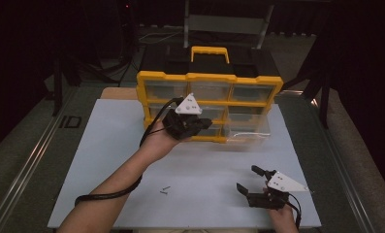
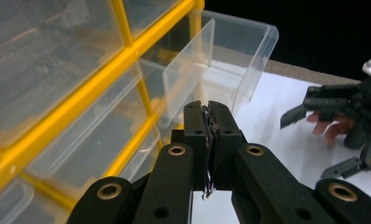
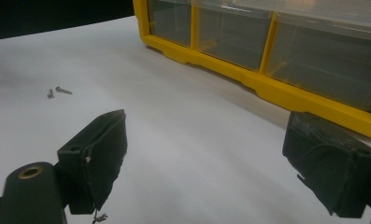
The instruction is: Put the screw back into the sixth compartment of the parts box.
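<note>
A yellow organizer [image 1: 209, 77] with clear drawers stands at the back of the white board. Its bottom right drawer [image 1: 248, 130] is pulled out; in the left gripper view this drawer [image 2: 230, 56] looks empty. My left gripper [image 1: 202, 125] hovers before the bottom middle drawers, its jaws pressed together with nothing seen between them [image 2: 207, 116]. My right gripper [image 1: 247, 178] rests near the front right of the board, wide open and empty [image 3: 216, 158]. Two small screws [image 1: 166, 190] lie on the board at front centre, and they lie far left of the pads in the right gripper view [image 3: 57, 91].
The white board [image 1: 107, 160] covers a grey table with metal rails at both sides. The organizer's yellow carry handle [image 1: 209, 51] rises at its top. A black cable [image 1: 107, 194] trails from the left gripper along the forearm. Dark surroundings lie beyond the table.
</note>
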A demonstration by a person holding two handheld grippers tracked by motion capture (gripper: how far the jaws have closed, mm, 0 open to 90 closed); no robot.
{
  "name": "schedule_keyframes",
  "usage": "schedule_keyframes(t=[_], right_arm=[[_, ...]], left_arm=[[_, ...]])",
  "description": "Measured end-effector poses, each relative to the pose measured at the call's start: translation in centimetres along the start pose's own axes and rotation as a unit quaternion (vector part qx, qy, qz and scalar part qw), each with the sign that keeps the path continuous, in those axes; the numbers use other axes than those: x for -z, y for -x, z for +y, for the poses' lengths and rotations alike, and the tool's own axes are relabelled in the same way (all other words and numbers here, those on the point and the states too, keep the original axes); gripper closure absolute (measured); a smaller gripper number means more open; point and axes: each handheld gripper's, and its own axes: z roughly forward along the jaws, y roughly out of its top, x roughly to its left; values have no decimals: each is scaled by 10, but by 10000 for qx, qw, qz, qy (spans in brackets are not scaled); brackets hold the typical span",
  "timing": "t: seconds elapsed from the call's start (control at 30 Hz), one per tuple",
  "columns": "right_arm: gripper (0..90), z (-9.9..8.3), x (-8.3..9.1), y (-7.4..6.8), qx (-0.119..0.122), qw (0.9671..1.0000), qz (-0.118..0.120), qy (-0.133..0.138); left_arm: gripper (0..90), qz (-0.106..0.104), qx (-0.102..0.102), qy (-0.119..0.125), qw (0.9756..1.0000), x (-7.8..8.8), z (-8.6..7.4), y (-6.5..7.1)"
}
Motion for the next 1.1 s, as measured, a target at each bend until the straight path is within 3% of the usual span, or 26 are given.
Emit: schedule_keyframes(t=[0.2, 0.33, 0.67, 0.87, 1.1], right_arm=[[138, 0, 1, 0, -33, 10000, -2, 18], [138, 0, 1, 0, -40, 10000, 1, 15], [138, 0, 1, 0, -23, 10000, -4, 7], [138, 0, 1, 0, -39, 10000, 5, 13], [138, 0, 2, 0, -44, 10000, 8, 15]], left_arm=[[884, -3, -171, 20, 9999, -10, 16, 2], [884, -55, -169, 79, 9998, -17, 21, 5], [884, -213, -147, 132, 9996, -38, 38, 9], [884, -262, -15, 161, 9995, -57, 47, 10], [883, -257, 43, 14, 9997, -77, 54, 10]])
